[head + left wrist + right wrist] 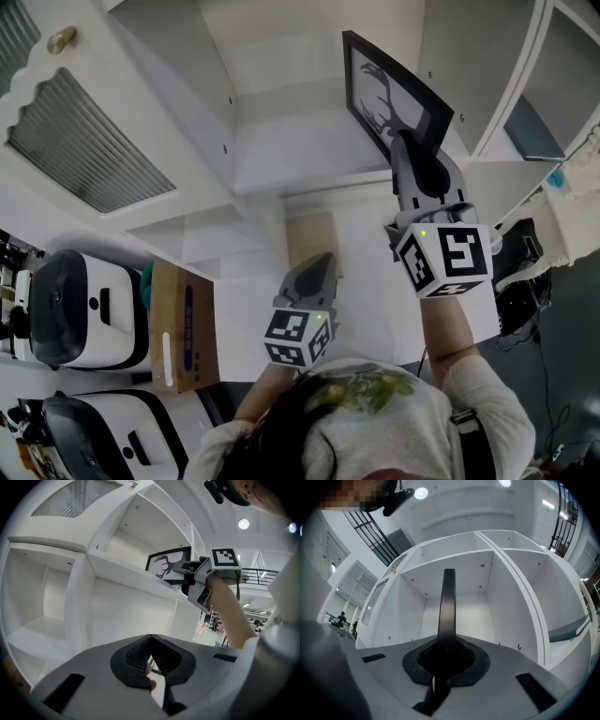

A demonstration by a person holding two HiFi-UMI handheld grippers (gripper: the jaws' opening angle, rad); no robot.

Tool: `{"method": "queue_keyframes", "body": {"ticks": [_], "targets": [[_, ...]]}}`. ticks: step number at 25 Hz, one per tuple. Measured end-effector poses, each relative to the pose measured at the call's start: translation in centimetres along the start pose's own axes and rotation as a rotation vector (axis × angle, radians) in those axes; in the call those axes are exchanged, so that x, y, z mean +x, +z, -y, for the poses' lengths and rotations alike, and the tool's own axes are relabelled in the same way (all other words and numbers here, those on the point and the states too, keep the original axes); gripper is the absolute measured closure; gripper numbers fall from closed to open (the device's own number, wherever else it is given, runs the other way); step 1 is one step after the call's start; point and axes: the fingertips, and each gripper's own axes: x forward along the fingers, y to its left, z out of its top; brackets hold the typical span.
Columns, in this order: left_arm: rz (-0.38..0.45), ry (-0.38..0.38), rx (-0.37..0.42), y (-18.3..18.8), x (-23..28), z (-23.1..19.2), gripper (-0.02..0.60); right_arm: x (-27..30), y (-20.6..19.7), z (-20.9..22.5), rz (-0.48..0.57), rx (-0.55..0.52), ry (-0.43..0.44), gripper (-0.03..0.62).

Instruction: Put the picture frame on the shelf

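Note:
A black picture frame [389,97] with a deer-antler print is held up in front of the white shelf unit [281,141], tilted, at the mouth of an upper compartment. My right gripper [405,142] is shut on the frame's lower edge. In the right gripper view the frame [447,611] shows edge-on, rising from the closed jaws toward the empty compartment [454,606]. My left gripper [316,269] hangs lower, shut, holding nothing. From the left gripper view, the frame [169,564] and the right gripper [190,576] appear above a shelf board [131,573].
The shelf unit has several white open compartments divided by vertical panels [511,583]. A cardboard box [183,323] and white appliances [80,309] stand at the lower left. A louvred cabinet door [84,141] is at the left. Cables [525,272] lie at the right.

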Motion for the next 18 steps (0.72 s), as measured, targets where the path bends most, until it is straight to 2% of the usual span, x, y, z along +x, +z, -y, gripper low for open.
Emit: {"method": "queue_keyframes", "body": {"ticks": [18], "targets": [[-0.002,0.000,-0.009,0.1,0.1,-0.9,0.561,2.2,-0.7,-0.3,-0.017,-0.002,0.007,0.559]]}}
